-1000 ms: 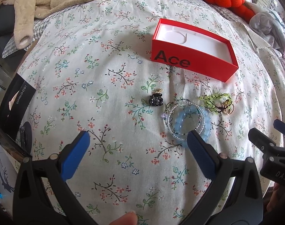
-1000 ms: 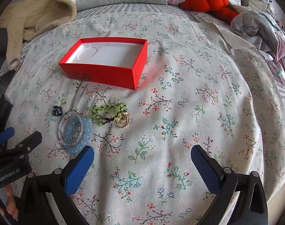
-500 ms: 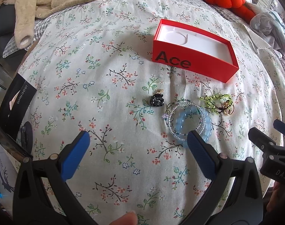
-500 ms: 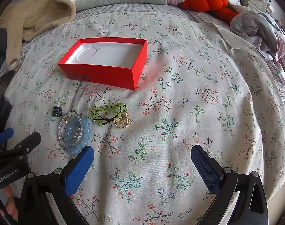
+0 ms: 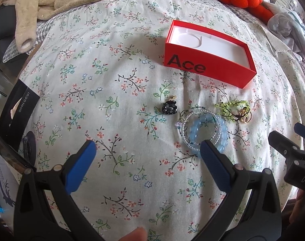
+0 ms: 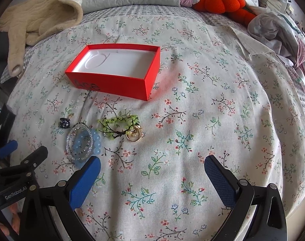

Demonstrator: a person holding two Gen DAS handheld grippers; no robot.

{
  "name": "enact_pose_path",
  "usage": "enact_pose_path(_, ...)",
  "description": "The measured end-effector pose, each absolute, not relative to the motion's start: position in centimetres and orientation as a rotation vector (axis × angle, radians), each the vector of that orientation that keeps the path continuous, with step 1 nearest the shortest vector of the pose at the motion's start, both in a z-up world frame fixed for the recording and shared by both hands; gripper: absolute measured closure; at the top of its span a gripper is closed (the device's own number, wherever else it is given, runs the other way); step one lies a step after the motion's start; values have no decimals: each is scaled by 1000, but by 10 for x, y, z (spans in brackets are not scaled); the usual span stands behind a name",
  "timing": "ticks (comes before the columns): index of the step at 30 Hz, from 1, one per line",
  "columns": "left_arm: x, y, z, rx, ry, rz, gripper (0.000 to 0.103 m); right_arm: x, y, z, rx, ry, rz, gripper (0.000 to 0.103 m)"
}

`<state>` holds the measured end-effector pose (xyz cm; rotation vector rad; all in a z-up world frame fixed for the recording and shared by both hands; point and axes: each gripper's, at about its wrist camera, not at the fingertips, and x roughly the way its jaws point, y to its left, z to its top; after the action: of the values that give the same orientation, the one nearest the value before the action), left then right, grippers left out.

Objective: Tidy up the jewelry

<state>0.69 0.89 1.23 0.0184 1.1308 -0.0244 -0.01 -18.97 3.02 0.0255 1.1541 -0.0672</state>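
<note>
Left wrist view: the left gripper (image 5: 147,151) has its blue-padded fingers (image 5: 80,165) spread wide and holds nothing. It hovers above the floral bedspread (image 5: 104,64). The light blue bead bracelet (image 5: 207,132), ringed by a clear seed-bead strand (image 5: 184,131), lies just ahead of the right-hand finger, whose tip overlaps its near edge in the picture; whether they touch cannot be told. A small black beaded charm (image 5: 169,107) lies apart to the left of the bracelets. A green bead bracelet (image 5: 231,108) with a gold ring (image 5: 246,116) at its end lies to their right. The open red box (image 5: 204,64), marked "Ace", white inside, sits beyond the jewelry toward the far edge of the bedspread. The right gripper (image 5: 289,144) shows at the right edge.

Right wrist view: the right gripper (image 6: 152,167) is also spread wide and empty. The blue bracelet (image 6: 86,142) lies just beyond its left finger; the green bracelet (image 6: 118,125) and ring (image 6: 133,135) lie further ahead, left of centre. The charm (image 6: 64,123) is leftmost. The red box (image 6: 116,81) stands past them all. A beige garment (image 6: 38,18) and an orange plush (image 6: 218,3) lie at the far edge.
</note>
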Motion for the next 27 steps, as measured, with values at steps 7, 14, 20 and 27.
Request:
enact_pose_path(7,16,13,23,20,1140,-93,0,14,-190,34,44,1178,-32,0)
enact_pose_path(14,32,21,35,-73,1175,-202,5,34,-194,36,100,1244,18,0)
enact_pose_path(20,47,20,15,-102,1210,-238,26,49,-200,20,128,1291,30,0)
enact_pose_path(27,70,29,-15,-222,1277,-242,51,65,-210,2,270,1331,84,17)
